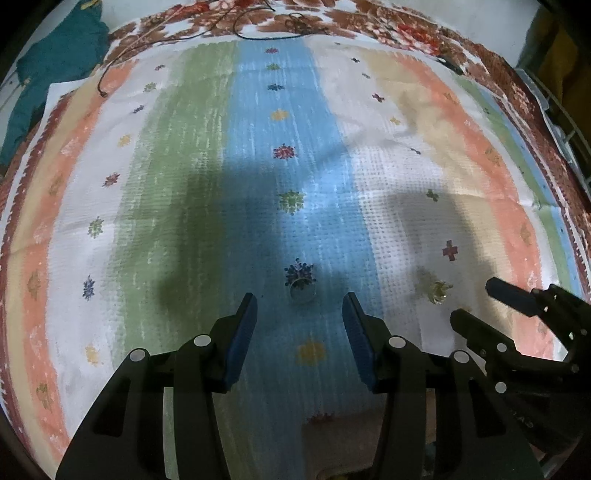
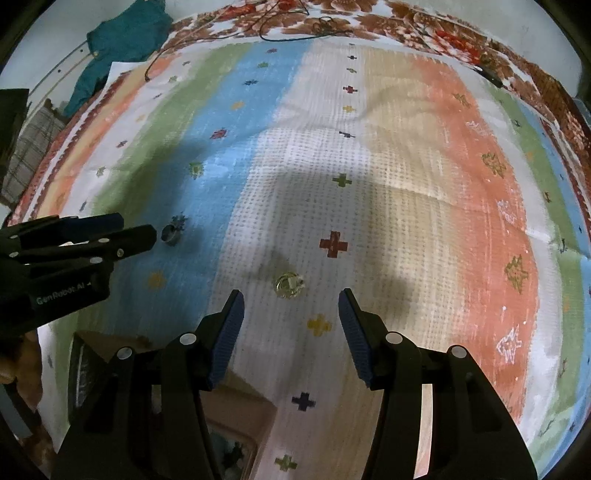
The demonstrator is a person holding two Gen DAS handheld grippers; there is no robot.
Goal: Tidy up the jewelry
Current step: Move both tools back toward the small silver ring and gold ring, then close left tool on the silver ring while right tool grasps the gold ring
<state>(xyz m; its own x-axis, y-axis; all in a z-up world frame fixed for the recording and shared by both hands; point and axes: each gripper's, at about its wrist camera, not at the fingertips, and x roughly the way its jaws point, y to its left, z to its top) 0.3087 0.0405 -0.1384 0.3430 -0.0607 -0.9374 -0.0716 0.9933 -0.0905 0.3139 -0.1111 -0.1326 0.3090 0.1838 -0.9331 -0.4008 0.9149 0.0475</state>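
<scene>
Cloth (image 1: 388, 177): woven, waffle-textured, in lengthwise stripes of green, blue, white, tan and salmon, sprinkled with small stitched flowers and crosses; it lies flat with a few soft creases over a floral brown-and-red covering (image 1: 406, 26).

Left wrist view.
- Left hand-held gripper (image 1: 300, 314): black plastic arms with ribbed blue pads, jaws standing apart, nothing between them, pointing steeply down at the blue stripe.
- Silver ring (image 1: 303, 291): small metal band, lying on the blue stripe just beyond the fingertips, on line with the gap and touching neither pad, beside a dark blue stitched flower.
- Gold ring (image 1: 439, 291): ornate, with a pale raised top, lying to the right on the white stripe, near the right hand-held gripper (image 1: 476, 301), whose black fingers enter from the right edge.
- Teal fabric (image 1: 55, 62): crumpled, at the far left corner.
- Thin dark cord (image 1: 266, 37): looped at the far edge.

Right wrist view.
- Right hand-held gripper (image 2: 291, 314): same build, jaws parted to a middling width and empty, over the white stripe.
- Gold ring (image 2: 288, 286): just beyond the fingertips, centred on the gap, untouched.
- Silver ring (image 2: 170, 233): further left on the blue stripe, just off the tips of the left hand-held gripper (image 2: 138, 230), which reaches in from the left edge.
- Box-like object (image 2: 229, 417): tan, at the near edge under the gripper; details unclear.
</scene>
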